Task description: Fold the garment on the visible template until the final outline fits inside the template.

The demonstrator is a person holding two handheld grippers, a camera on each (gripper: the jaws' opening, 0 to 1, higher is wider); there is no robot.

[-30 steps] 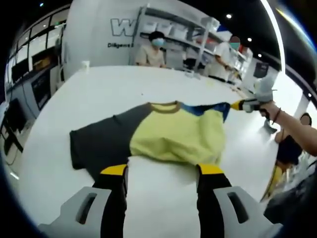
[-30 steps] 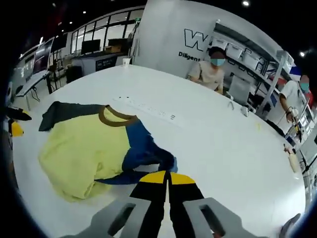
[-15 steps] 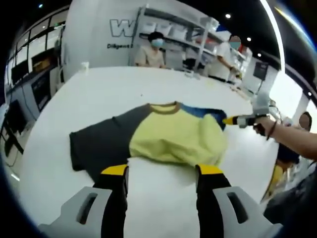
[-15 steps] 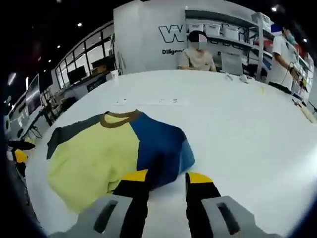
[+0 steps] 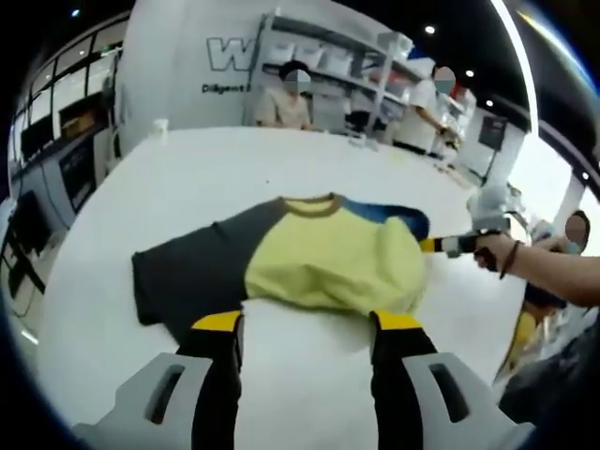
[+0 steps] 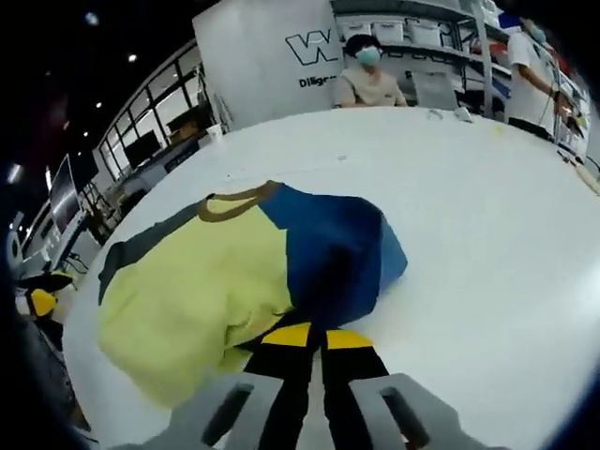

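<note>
The garment point(image 5: 319, 258) lies on the white table point(image 5: 216, 169): a dark grey part at the left, yellow in the middle, a blue part point(image 6: 337, 248) folded in, and a brown collar point(image 6: 230, 202). My left gripper point(image 5: 307, 323) stands open just short of the garment's near hem, nothing between its fingers. My right gripper point(image 6: 309, 336) is shut at the garment's edge, where blue meets yellow, and the cloth seems pinched between the tips. In the left gripper view the right gripper point(image 5: 448, 246) comes in from the right, held by a hand, at the garment's right side.
Two people point(image 5: 286, 98) are at the table's far side in front of shelves point(image 5: 375, 66) and a white wall with lettering. Small items point(image 5: 361, 141) lie near the far edge. Bare table surface point(image 6: 487, 234) stretches right of the garment.
The right gripper let go of the stretched blue part, which now lies folded onto the garment. It opened, moved in on the garment's edge and shut. The left gripper has not moved.
</note>
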